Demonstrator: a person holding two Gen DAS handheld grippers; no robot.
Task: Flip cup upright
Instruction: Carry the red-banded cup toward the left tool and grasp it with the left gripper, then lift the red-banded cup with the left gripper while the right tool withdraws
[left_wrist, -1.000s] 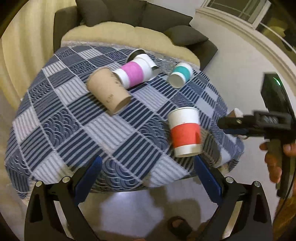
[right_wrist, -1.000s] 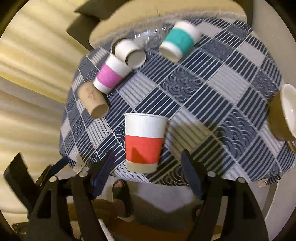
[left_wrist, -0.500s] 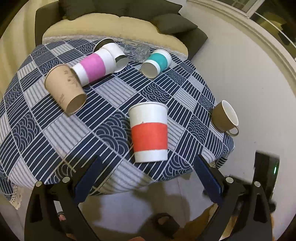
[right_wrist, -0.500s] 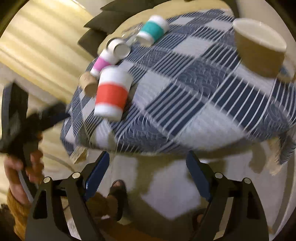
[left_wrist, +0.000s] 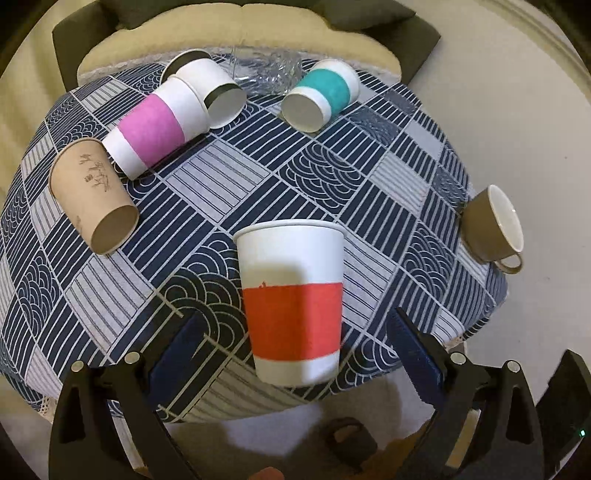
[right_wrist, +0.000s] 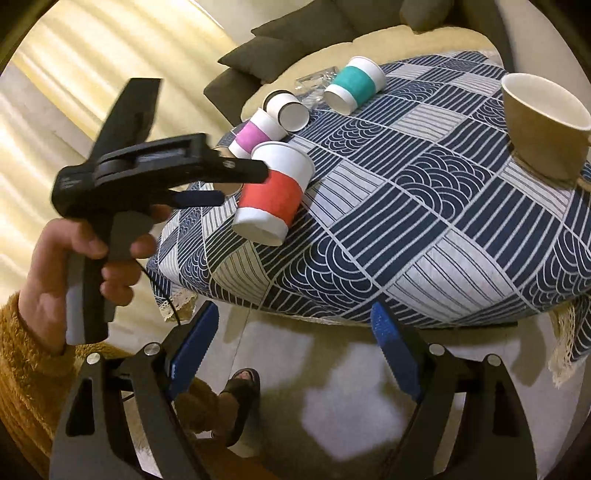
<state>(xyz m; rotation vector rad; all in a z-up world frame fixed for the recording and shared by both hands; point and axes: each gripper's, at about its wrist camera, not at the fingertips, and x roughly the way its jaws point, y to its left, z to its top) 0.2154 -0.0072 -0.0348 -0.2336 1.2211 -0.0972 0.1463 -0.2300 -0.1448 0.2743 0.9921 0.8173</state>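
Observation:
A white paper cup with a red band (left_wrist: 293, 306) stands upright near the front edge of the table; it also shows in the right wrist view (right_wrist: 275, 190). My left gripper (left_wrist: 295, 350) is open, its blue fingers on either side of the cup's base and apart from it. In the right wrist view the left gripper (right_wrist: 236, 184) reaches toward the cup from the left. My right gripper (right_wrist: 291, 354) is open and empty, below the table's front edge, well away from the cups.
A pink-banded cup (left_wrist: 155, 129), a brown paper cup (left_wrist: 92, 199), a teal-banded cup (left_wrist: 321, 96) and a white cup (left_wrist: 214, 88) lie on their sides on the blue patterned tablecloth (left_wrist: 332, 184). A brown mug (left_wrist: 493, 229) stands at the right edge. A sofa (left_wrist: 240, 33) is behind.
My left gripper has moved in toward the red-banded cup, which now sits between its fingers. My right gripper has drawn back and swung away, below the table edge.

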